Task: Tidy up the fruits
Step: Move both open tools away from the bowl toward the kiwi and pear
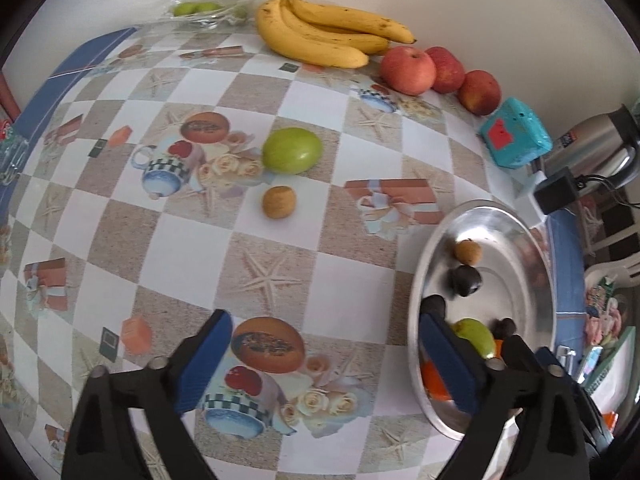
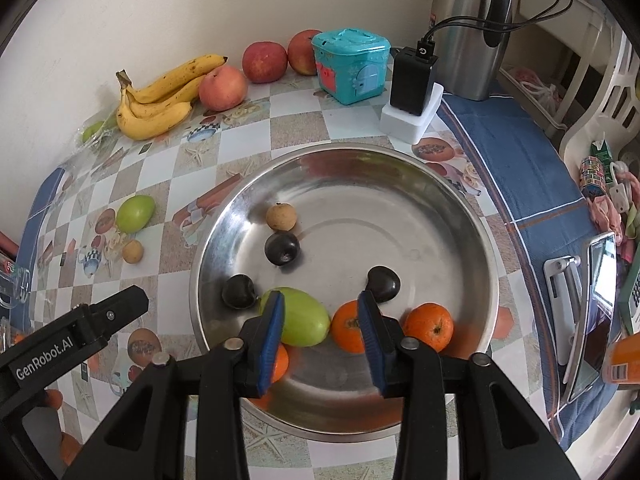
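A steel bowl (image 2: pixel 452 196) holds a green fruit (image 2: pixel 306 320), oranges (image 2: pixel 429 326), dark plums (image 2: pixel 282 249) and a small brown fruit (image 2: pixel 281 216). My right gripper (image 2: pixel 322 312) hangs open and empty over the bowl's near side, above the green fruit and an orange. My left gripper (image 1: pixel 326 340) is open and empty over the tablecloth, left of the bowl (image 1: pixel 520 224). On the cloth lie a green fruit (image 1: pixel 292 150) and a small brown fruit (image 1: pixel 279 201). Bananas (image 1: pixel 320 36) and three apples (image 1: pixel 408 70) sit by the wall.
A teal toy box (image 2: pixel 350 64), a black charger on a white base (image 2: pixel 412 84) and a steel flask (image 2: pixel 472 28) stand behind the bowl. A bag with green fruits (image 1: pixel 200 10) lies at the far wall. A phone on a stand (image 2: pixel 592 312) is at the right.
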`<action>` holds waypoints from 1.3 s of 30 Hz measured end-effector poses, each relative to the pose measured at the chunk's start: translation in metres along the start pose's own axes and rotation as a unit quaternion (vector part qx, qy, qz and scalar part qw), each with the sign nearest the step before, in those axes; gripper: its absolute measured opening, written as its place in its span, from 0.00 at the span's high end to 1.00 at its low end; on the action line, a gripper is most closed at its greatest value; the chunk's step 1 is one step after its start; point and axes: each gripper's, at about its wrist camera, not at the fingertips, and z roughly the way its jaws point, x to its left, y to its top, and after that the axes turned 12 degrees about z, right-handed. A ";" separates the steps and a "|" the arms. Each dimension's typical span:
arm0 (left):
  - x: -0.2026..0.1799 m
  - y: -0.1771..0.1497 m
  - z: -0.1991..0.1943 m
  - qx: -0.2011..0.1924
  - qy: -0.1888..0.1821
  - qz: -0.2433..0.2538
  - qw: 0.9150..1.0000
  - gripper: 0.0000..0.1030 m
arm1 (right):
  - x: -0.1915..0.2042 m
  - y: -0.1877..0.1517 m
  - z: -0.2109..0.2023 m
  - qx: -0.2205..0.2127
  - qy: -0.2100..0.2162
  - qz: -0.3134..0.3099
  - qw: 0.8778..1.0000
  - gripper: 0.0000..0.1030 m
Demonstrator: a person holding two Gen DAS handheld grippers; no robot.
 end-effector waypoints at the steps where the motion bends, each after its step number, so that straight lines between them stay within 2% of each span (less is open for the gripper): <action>1: 0.001 0.000 0.000 0.000 0.004 -0.001 1.000 0.02 | 0.000 0.000 0.000 0.000 -0.001 0.000 1.000 0.41; 4: 0.004 -0.001 0.001 0.000 0.019 -0.003 1.000 0.00 | 0.001 0.000 0.001 -0.002 -0.001 -0.004 1.000 0.37; 7: 0.008 -0.001 0.001 0.001 0.028 -0.009 1.000 0.00 | 0.003 0.000 0.001 -0.006 -0.005 -0.010 1.000 0.26; 13: 0.019 0.000 0.000 -0.001 0.035 -0.028 0.999 0.00 | 0.004 0.000 0.002 -0.011 -0.006 -0.014 1.000 0.24; 16: 0.023 0.000 -0.001 -0.003 0.035 -0.035 0.999 0.00 | 0.004 0.000 0.001 -0.015 -0.005 -0.013 1.000 0.13; 29: 0.048 0.003 -0.004 -0.005 0.033 -0.071 0.997 0.00 | 0.016 -0.002 0.000 -0.018 0.013 -0.026 0.999 0.13; 39: 0.085 0.015 -0.022 -0.035 0.080 -0.071 0.994 0.00 | 0.039 -0.009 -0.001 -0.017 0.034 -0.046 0.998 0.13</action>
